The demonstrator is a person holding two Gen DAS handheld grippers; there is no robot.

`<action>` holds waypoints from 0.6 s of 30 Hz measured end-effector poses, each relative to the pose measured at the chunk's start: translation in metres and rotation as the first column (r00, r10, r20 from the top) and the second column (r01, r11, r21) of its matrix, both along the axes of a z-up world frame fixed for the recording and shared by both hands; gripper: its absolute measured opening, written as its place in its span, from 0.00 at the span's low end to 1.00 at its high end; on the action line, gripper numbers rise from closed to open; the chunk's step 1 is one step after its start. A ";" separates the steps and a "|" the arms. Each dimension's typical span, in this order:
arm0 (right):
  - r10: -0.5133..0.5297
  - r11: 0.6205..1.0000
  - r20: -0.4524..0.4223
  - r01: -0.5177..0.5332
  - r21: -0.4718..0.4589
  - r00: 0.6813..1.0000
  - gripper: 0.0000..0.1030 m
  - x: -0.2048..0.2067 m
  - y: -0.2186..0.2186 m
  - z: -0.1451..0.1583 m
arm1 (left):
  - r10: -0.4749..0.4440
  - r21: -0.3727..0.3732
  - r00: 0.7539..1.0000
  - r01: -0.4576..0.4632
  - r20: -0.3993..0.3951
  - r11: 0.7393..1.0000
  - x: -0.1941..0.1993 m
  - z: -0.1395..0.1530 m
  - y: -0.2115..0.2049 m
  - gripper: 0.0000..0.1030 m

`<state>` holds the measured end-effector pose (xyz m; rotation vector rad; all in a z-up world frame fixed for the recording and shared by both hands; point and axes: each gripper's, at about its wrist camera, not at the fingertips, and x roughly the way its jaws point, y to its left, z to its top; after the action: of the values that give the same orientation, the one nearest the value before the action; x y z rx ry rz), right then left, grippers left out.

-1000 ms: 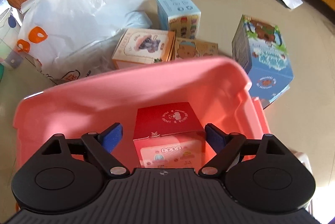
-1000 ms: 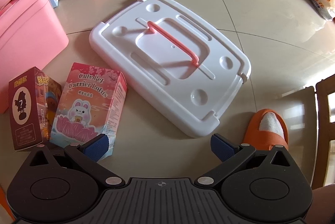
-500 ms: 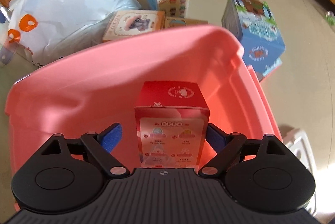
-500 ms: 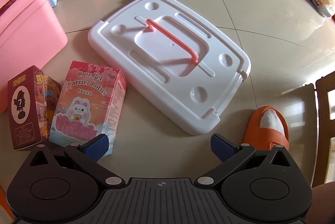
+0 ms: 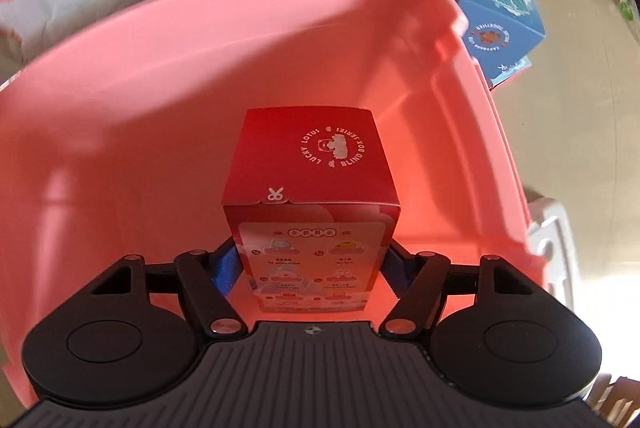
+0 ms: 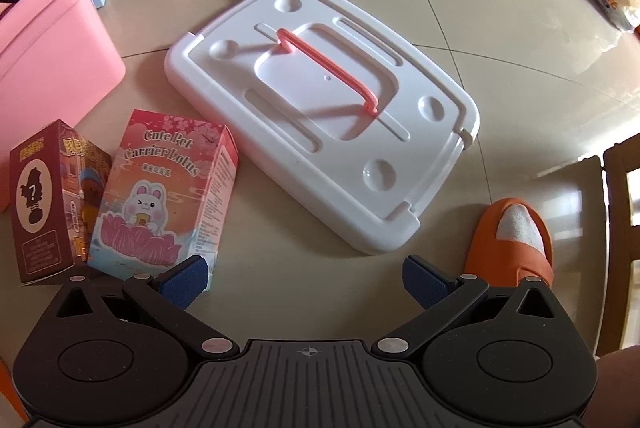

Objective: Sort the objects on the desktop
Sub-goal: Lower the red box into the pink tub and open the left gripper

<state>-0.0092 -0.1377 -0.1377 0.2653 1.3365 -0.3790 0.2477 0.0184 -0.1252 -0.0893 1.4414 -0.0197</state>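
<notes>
Inside pink bin (image 5: 120,107), left fingers (image 5: 226,264) narrowed, pinching red box (image 5: 312,187), right fingers (image 6: 184,280) spread.

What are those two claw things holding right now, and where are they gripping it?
The left gripper has just closed onto the red blind box inside the pink bin, its pads against the box's two lower sides. The right gripper is open and holds nothing.

One red box (image 5: 310,187) sits between the left claw's pads, inside one pink bin (image 5: 120,131). Ahead of the right claw: one white lid (image 6: 320,107), two boxes at its left (image 6: 160,187).
</notes>
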 end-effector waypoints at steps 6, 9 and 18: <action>-0.010 1.000 0.003 0.010 -0.001 1.000 1.00 0.000 -0.001 0.002 | 0.083 -0.053 0.992 -0.088 -0.091 0.995 0.003 0.009 0.016 0.68; -0.008 1.000 0.004 0.008 0.003 1.000 1.00 0.000 -0.001 0.002 | 0.073 -0.070 0.991 -0.081 -0.109 0.994 0.006 0.008 0.020 0.68; -0.007 1.000 -0.014 0.007 -0.002 1.000 1.00 0.001 0.000 -0.004 | 0.019 -0.014 0.993 -0.017 0.113 1.000 0.006 0.017 0.007 0.74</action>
<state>-0.0079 -0.1373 -0.1420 0.2658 1.3495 -0.3886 0.2533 0.0250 -0.1083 -0.1102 1.3268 -0.0194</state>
